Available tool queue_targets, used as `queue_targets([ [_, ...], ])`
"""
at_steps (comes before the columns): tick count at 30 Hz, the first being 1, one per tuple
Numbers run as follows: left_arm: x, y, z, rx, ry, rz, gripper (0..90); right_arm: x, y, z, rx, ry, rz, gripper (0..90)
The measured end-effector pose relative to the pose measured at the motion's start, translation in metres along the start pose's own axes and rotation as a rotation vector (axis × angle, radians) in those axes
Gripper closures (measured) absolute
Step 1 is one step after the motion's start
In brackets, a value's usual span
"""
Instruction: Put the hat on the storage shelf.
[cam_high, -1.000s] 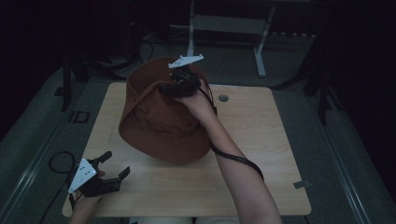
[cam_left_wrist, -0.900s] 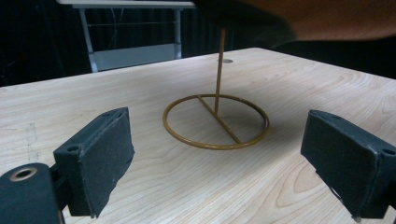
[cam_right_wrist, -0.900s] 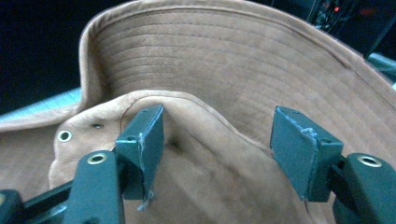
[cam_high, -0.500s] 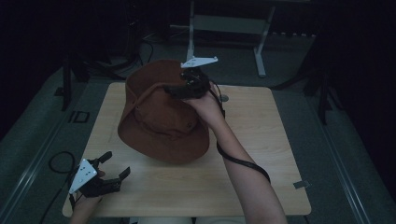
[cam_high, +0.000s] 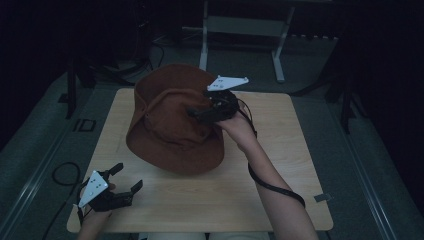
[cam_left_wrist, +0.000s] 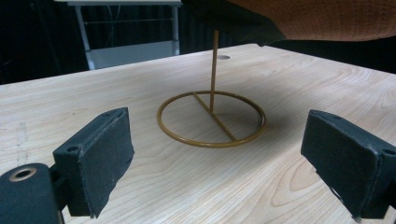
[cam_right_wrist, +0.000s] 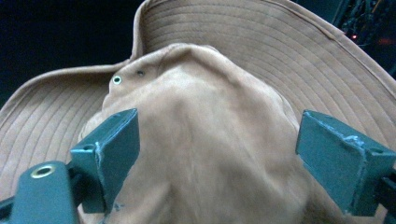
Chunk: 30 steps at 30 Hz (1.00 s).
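A brown wide-brimmed hat (cam_high: 170, 125) hangs tilted over the middle of the wooden table (cam_high: 200, 200), crown toward the right. It rests on a thin gold stand (cam_left_wrist: 212, 119), a wire ring with an upright rod under the hat (cam_left_wrist: 327, 18). My right gripper (cam_high: 196, 113) is at the crown, open, its jaws spread on either side of the crown (cam_right_wrist: 210, 154) without clamping it. My right gripper (cam_right_wrist: 217, 137) faces the stitched brim (cam_right_wrist: 261, 51). My left gripper (cam_high: 127, 176) lies open near the front left corner, and my left gripper (cam_left_wrist: 222, 149) points at the stand's base with nothing between its jaws.
A metal frame (cam_high: 240, 25) stands on the floor beyond the table. A cable loop (cam_high: 60, 175) lies on the floor at the left. A small hole (cam_left_wrist: 223, 57) sits near the table's far edge. A scrap of tape (cam_high: 322, 197) sticks at the right edge.
My right gripper has shifted right and slightly nearer, and the hat has tipped with it, its crown now turned toward the gripper. The left gripper has stayed put.
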<state>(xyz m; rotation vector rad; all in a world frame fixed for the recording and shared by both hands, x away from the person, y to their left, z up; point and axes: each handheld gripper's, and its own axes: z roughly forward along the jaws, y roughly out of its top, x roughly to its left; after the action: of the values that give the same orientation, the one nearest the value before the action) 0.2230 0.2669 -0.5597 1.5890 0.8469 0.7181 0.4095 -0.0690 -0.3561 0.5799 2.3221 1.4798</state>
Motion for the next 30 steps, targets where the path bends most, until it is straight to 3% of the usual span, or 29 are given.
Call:
queue_targets([
  [30,-0.005,-0.005,0.005,0.034,0.013,0.029,9.6,-0.02,-0.085,-0.079,-0.019,-0.065,0.072,13.9],
])
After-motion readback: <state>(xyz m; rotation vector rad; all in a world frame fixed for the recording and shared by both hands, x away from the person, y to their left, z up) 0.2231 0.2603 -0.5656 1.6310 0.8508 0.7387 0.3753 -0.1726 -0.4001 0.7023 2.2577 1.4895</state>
